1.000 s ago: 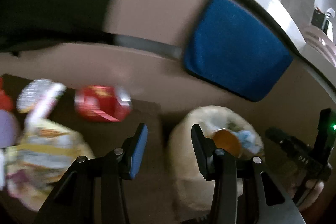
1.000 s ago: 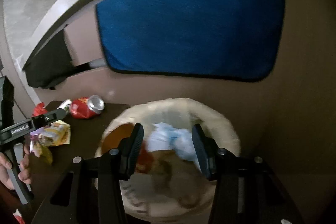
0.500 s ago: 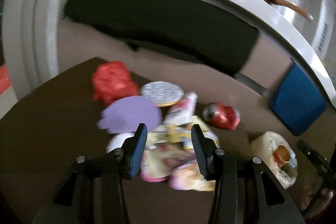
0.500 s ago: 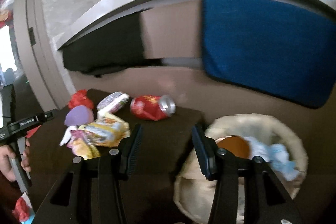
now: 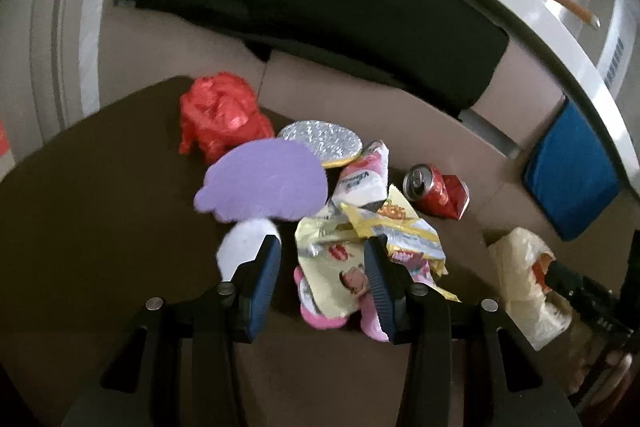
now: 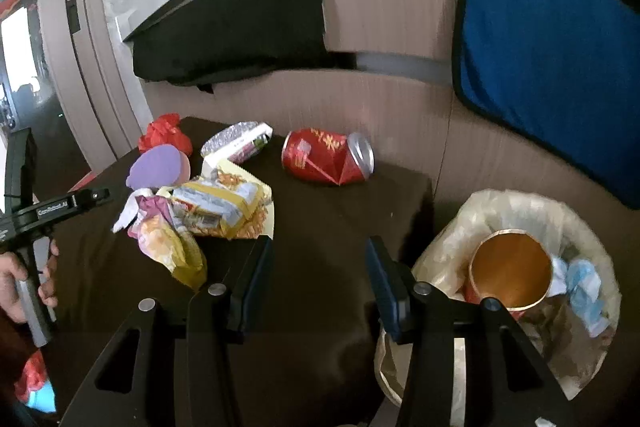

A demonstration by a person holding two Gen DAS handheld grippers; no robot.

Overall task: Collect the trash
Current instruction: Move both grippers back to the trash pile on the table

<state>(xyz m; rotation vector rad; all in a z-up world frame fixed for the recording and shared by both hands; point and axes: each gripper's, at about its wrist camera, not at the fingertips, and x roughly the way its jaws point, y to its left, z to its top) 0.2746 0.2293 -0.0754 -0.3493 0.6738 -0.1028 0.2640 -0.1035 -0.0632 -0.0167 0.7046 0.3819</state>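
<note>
Two wrist views of a dark brown bench (image 6: 320, 227) bearing a heap of trash. The left tongs (image 5: 322, 263) hang over the near edge of the heap with the jaws partly apart and nothing gripped; a yellow snack wrapper (image 5: 332, 267) shows through the gap, lying below the pads rather than pressed by them. The right tongs (image 6: 318, 265) are likewise partly apart and empty, with only bare bench top between the jaws.

The heap comprises a crumpled red plastic bag (image 5: 220, 115), a purple foam piece (image 5: 264, 183), a silver foil disc (image 5: 322, 141), a white sachet (image 5: 364, 179) whose print is too blurred to read, and several overlapping yellow and pink wrappers (image 6: 216, 203); where one wrapper ends and the next begins cannot be made out. A white item (image 5: 244, 247) is mostly hidden under the purple foam piece and behind the left pad. A dented red drink can (image 6: 328, 157) lies on its side a little apart from the heap, towards the bench's far right.

Off the right end of the bench stands a waste bin (image 6: 472, 211) lined with a pale bag, holding a paper cup (image 6: 510, 269) and crumpled blue-white tissue (image 6: 584, 287); its near rim is cut off by the right tongs' frame.

In the right wrist view the person's hand (image 6: 16, 283) grips the left tool's handle at the frame edge, partly cropped. Behind hang a black cloth (image 6: 240, 35) and a blue cloth (image 6: 552, 59).
</note>
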